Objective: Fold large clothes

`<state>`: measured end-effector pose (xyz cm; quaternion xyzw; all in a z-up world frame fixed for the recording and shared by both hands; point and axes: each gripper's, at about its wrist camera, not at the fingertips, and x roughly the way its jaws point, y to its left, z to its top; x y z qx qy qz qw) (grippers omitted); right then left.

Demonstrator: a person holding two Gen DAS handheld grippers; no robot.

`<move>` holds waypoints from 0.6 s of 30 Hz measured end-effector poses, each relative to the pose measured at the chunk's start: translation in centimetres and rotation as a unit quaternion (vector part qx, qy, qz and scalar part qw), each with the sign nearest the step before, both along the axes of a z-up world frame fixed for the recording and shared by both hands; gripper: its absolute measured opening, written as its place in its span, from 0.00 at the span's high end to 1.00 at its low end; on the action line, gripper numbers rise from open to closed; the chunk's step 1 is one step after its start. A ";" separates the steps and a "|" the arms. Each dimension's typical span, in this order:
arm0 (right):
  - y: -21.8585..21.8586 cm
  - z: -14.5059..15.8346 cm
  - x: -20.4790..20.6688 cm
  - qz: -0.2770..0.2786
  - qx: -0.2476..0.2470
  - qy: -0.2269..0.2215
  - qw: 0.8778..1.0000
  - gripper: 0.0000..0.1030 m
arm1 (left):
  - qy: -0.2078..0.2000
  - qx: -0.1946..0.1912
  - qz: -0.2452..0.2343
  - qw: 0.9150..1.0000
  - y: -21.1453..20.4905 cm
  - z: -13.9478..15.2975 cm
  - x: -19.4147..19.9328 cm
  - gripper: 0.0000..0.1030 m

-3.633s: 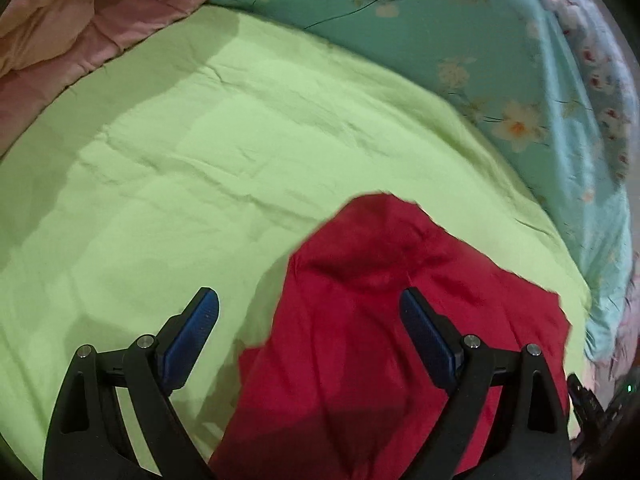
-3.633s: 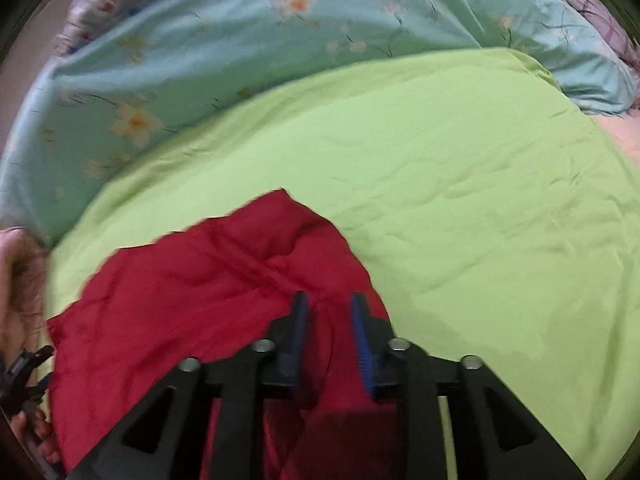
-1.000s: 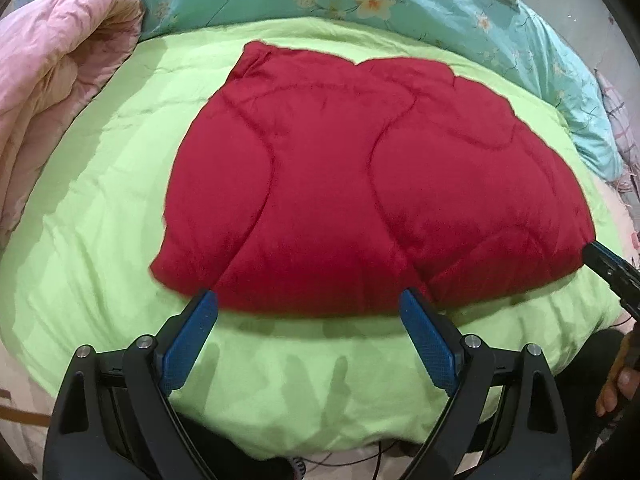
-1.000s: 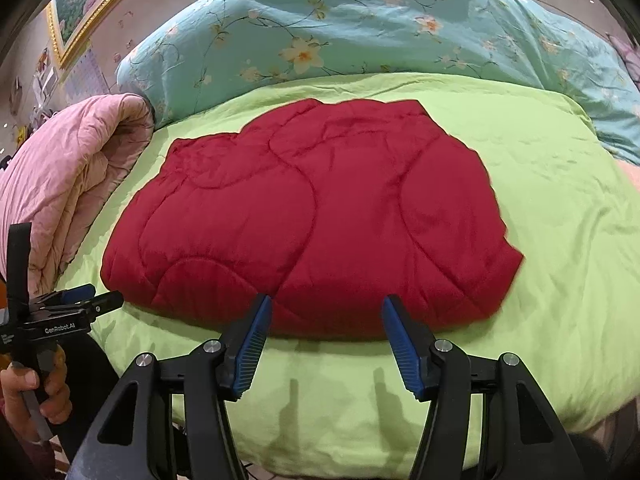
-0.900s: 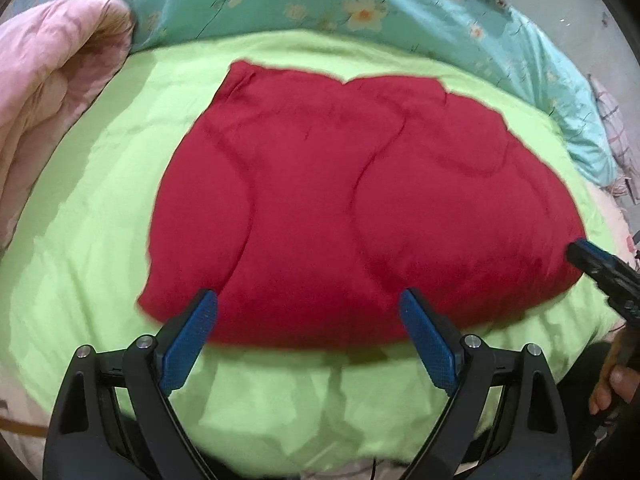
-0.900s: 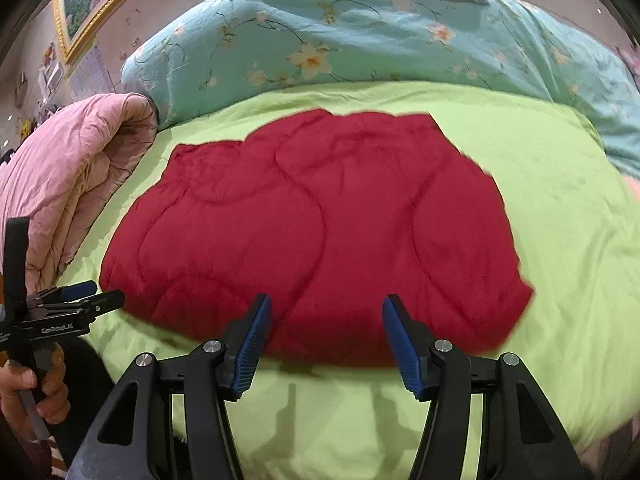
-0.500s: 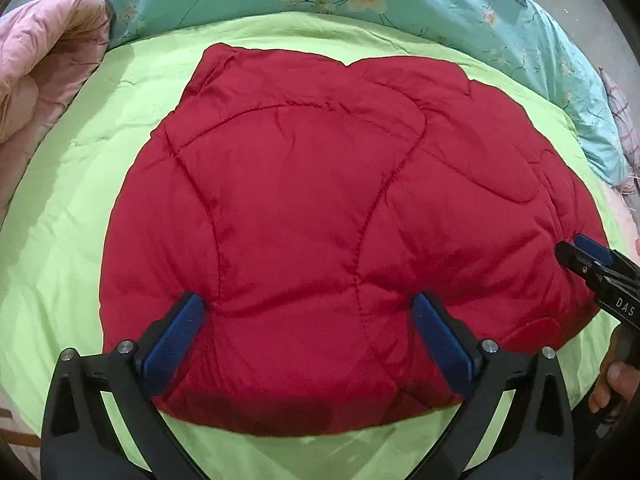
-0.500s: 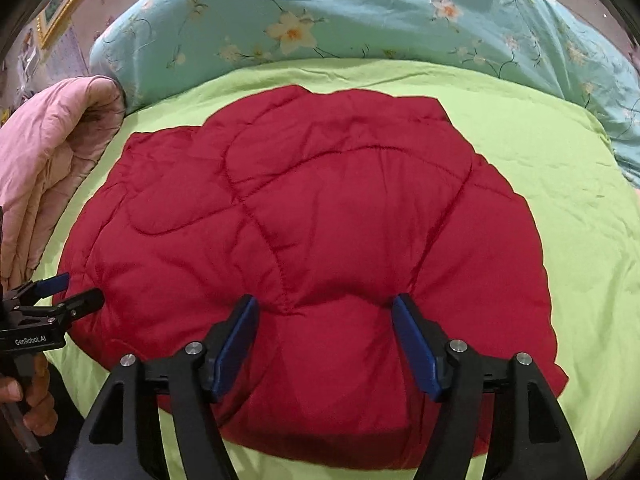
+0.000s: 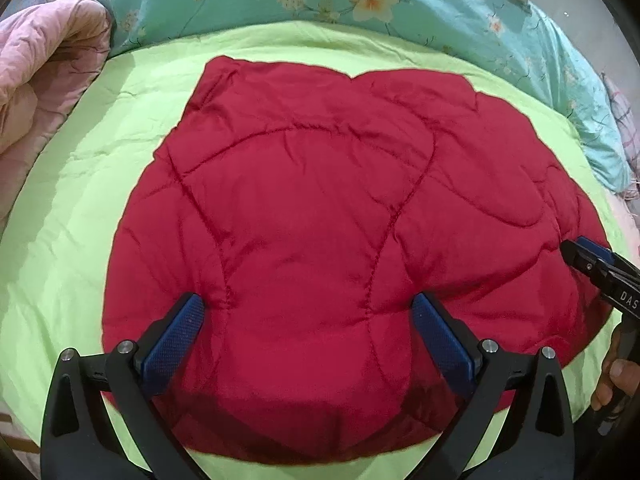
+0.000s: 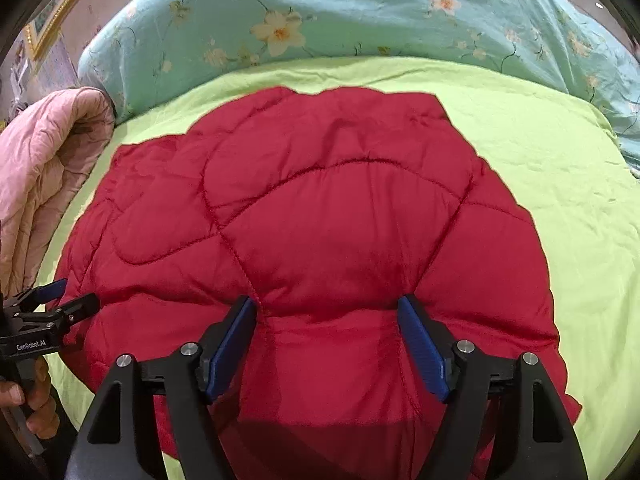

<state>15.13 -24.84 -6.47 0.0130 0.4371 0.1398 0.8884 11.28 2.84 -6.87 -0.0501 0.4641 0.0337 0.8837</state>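
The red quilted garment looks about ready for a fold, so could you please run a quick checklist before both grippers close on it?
1. Red quilted garment spread flat on the green sheet: ok.
2. Left gripper open: ok.
3. Right gripper open: ok.
4. Both at the near hem: ok.
5. Fingers touching fabric: cannot tell.
6. Pink quilt apart from the garment: ok.

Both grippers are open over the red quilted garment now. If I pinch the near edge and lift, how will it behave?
The red quilted garment looks puffy and stitched into padded panels, so it will likely drape and sag, not hold shape. Its faint sheen suggests slippery fabric; the left gripper and right gripper may need a deep bite. Probably light for its bulk.
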 end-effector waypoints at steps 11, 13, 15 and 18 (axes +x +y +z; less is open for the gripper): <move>-2.1 3.4 -6.8 0.019 0.039 -0.020 0.999 0.27 | 0.009 0.003 -0.008 1.000 -0.6 0.9 -4.8 0.00; -2.4 3.5 -8.2 0.023 0.041 -0.017 0.999 0.27 | 0.014 0.006 -0.009 1.000 -0.7 0.7 -5.4 0.00; -2.6 3.5 -9.3 0.025 0.043 -0.014 0.999 0.27 | 0.019 0.007 -0.011 1.000 -0.9 0.4 -6.3 0.00; -2.6 3.3 -10.8 0.029 0.042 -0.007 0.999 0.27 | 0.025 0.009 -0.010 1.000 -1.0 0.0 -8.0 0.00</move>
